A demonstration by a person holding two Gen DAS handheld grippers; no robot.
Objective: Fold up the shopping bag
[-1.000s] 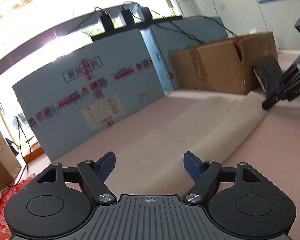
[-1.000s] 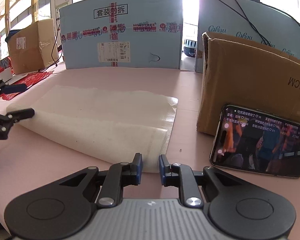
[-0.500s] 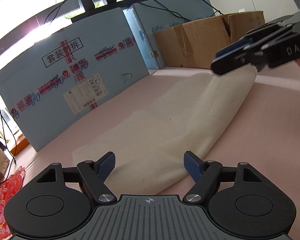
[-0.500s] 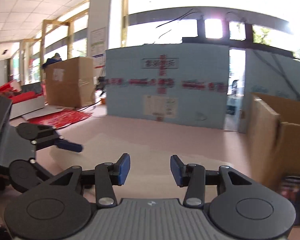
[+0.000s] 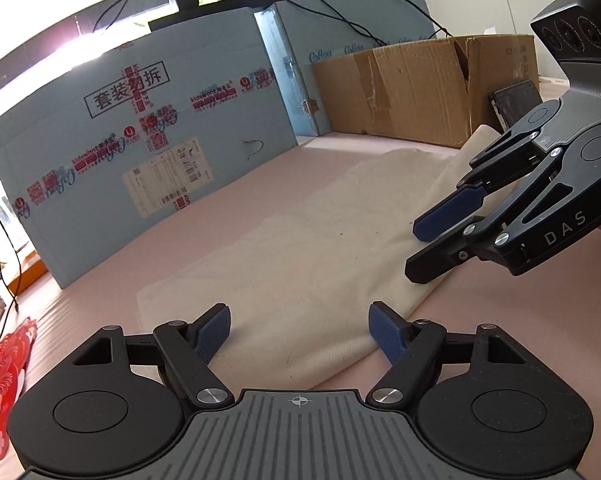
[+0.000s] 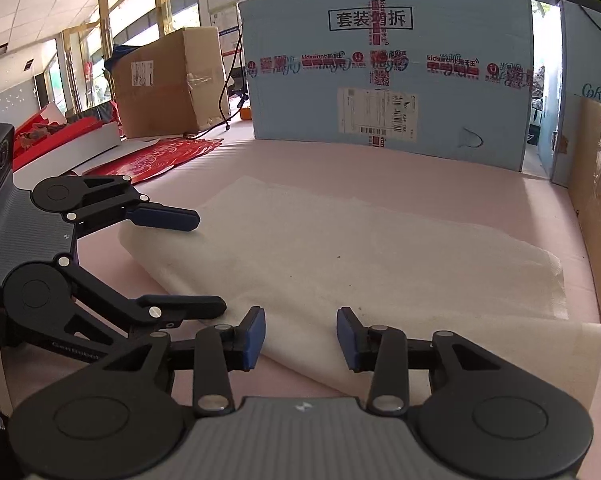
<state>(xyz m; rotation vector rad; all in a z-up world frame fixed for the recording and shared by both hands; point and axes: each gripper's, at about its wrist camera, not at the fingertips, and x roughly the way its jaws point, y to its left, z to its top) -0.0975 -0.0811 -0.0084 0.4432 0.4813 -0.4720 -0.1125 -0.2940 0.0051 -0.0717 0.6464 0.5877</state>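
The cream cloth shopping bag [image 5: 312, 240] lies flat on the pink table, folded over lengthwise with a rounded fold along its near edge; it also shows in the right wrist view [image 6: 380, 256]. My left gripper [image 5: 300, 330] is open and empty, just above the bag's near left end. My right gripper [image 6: 300, 338] is open and empty over the bag's folded near edge. Each gripper shows in the other's view: the right gripper [image 5: 424, 250] at the right, the left gripper [image 6: 204, 264] at the left, both with jaws apart over the fold.
A large light-blue printed box [image 5: 140, 152] stands along the table's far side. A brown cardboard box [image 5: 416, 88] stands at the right with a phone [image 5: 514, 104] leaning on it. Red paper [image 6: 156, 160] lies at the table's left end. Another cardboard box [image 6: 168, 84] stands beyond.
My right gripper let go of the bag's right end, opened, lifted and swung left; it now sits close beside my left gripper over the folded edge. The left gripper stayed open and shifted slightly.
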